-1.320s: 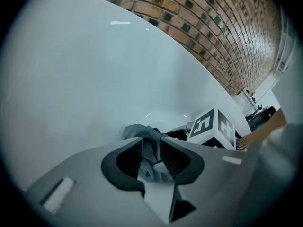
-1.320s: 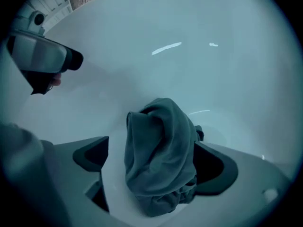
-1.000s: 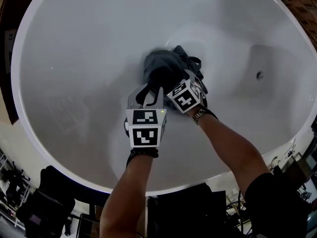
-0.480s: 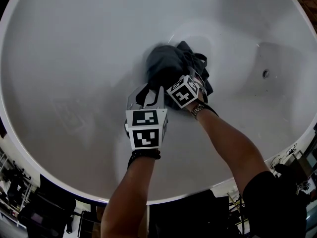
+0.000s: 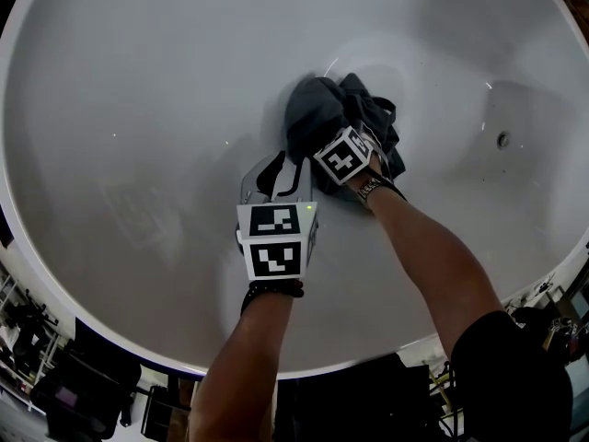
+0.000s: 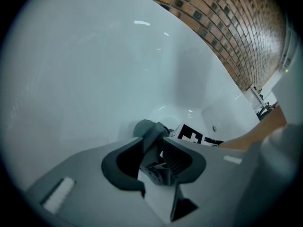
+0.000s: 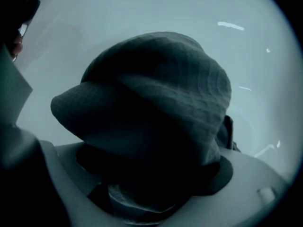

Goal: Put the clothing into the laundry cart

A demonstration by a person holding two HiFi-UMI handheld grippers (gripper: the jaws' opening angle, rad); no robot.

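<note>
One white bathtub fills the frame, with a single round fitting at right. One dark bundle of clothing lies upper centre on the tub floor. Two grippers meet it: the left gripper pinches a fold at its lower edge, jaws nearly together. The right gripper has wide jaws closing around the bundle, which blocks its view.
</note>
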